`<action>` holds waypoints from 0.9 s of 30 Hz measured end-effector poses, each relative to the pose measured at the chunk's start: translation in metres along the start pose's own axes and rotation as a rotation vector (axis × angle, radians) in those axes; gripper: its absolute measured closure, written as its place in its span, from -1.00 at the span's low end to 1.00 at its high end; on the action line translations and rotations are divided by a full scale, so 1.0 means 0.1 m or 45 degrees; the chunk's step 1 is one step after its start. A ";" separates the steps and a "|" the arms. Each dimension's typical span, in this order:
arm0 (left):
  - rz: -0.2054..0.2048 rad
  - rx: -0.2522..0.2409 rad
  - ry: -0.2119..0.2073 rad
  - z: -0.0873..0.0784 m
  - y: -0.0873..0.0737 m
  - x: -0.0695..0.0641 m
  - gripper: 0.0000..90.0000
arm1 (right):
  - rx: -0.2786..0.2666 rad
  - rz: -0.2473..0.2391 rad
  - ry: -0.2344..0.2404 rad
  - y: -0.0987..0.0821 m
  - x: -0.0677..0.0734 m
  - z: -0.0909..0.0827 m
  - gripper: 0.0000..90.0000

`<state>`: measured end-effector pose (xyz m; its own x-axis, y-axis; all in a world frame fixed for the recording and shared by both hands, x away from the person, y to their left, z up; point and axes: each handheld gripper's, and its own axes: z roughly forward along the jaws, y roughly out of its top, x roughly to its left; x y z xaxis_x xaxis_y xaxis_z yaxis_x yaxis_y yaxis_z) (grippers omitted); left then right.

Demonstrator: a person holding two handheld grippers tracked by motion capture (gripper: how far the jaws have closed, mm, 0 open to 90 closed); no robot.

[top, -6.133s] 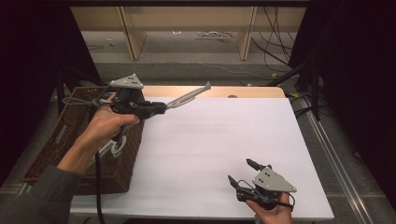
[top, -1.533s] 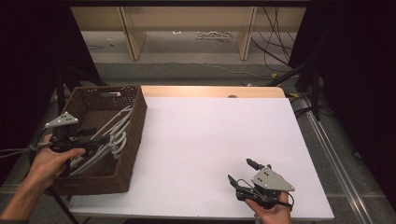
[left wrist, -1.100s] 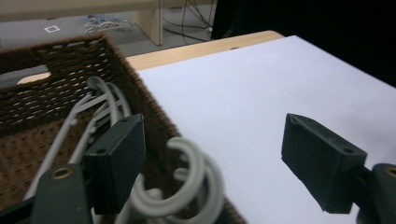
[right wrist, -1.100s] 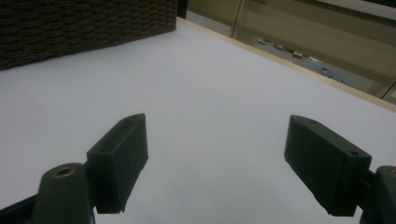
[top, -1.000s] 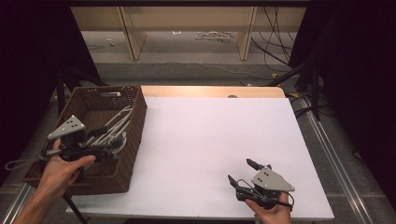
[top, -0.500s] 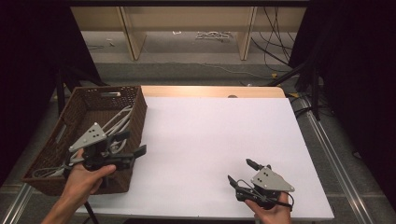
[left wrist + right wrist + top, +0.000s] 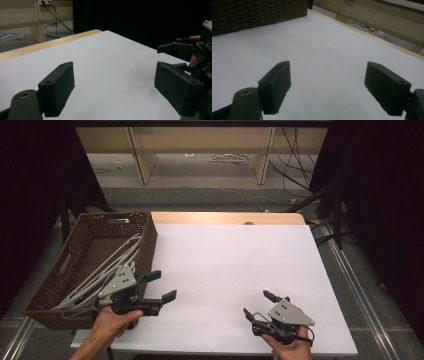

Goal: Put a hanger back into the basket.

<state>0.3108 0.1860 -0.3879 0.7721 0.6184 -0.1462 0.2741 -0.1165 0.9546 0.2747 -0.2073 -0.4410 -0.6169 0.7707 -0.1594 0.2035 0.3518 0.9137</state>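
the left gripper is seen at about 8 o'clock on the white table, just past the near right corner of the wicker basket, with its jaws spread wide and nothing between them; in the left gripper view bare table surface is seen between the two black pads. its jaws have just been opening. the right gripper is rested at about 5 o'clock near the front edge, jaws likewise apart and empty, as confirmed in the right gripper view.

the grey hangers, judged to be the things being handled, are lying in the basket at about 9 o'clock, stacked lengthwise and leaning against the right wall, their ends reaching the near corner beside the left gripper.

several risks can be judged from here. the trailing cable or the grey plate of the left gripper could be caught on the hanger ends or on the basket rim, so that the bundle is dragged or the basket is shifted. the hangers are piled loosely and overlapped; if one is reached for, others may be hooked and lifted with it. the basket sits at the table's left edge and could be tipped off by a knock.
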 end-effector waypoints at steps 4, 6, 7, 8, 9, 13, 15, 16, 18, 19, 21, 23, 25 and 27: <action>0.007 -0.022 -0.008 0.03 -0.07 -0.04 -0.64 | 0.008 0.010 0.006 0.00 0.00 -0.01 -0.50; 0.031 -0.024 -0.010 0.03 -0.10 -0.05 -0.64 | 0.013 0.022 0.010 0.00 0.01 -0.01 -0.51; 0.039 -0.026 -0.006 0.04 -0.12 -0.07 -0.64 | 0.013 0.022 0.013 0.00 0.01 -0.01 -0.51; 0.040 -0.027 -0.004 0.04 -0.14 -0.09 -0.64 | 0.015 0.019 0.014 0.00 0.01 -0.01 -0.51; 0.058 -0.023 -0.002 0.06 -0.18 -0.11 -0.64 | 0.015 0.018 0.014 0.00 0.01 -0.01 -0.51; 0.159 0.022 0.001 0.11 -0.29 -0.18 -0.64 | 0.010 0.021 0.015 0.00 0.01 -0.01 -0.51; 0.212 0.032 0.015 0.13 -0.35 -0.20 -0.64 | 0.010 0.024 0.023 0.00 0.01 -0.01 -0.52; 0.214 0.030 0.017 0.14 -0.38 -0.21 -0.65 | 0.003 0.025 0.025 0.00 0.02 -0.01 -0.53; 0.178 0.042 0.010 0.16 -0.44 -0.22 -0.64 | -0.012 0.022 0.018 0.00 0.01 -0.01 -0.57; 0.173 0.048 0.013 0.17 -0.47 -0.22 -0.64 | -0.003 0.030 0.025 0.00 0.02 -0.01 -0.59; 0.150 0.058 0.014 0.19 -0.50 -0.22 -0.64 | 0.003 0.041 0.033 0.00 0.02 -0.01 -0.64; 0.084 0.051 0.036 0.18 -0.51 -0.24 -0.65 | -0.021 0.051 0.036 0.00 0.03 -0.02 -0.65; 0.110 0.052 0.050 0.16 -0.51 -0.24 -0.65 | -0.027 0.061 0.032 0.00 0.03 -0.02 -0.65; 0.106 0.035 0.059 0.15 -0.51 -0.25 -0.65 | -0.023 0.064 0.034 -0.01 0.04 -0.02 -0.65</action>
<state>0.2860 0.1648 -0.4370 0.7658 0.6407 -0.0543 0.2266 -0.1899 0.9553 0.2704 -0.2051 -0.4415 -0.6262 0.7728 -0.1033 0.2215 0.3033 0.9268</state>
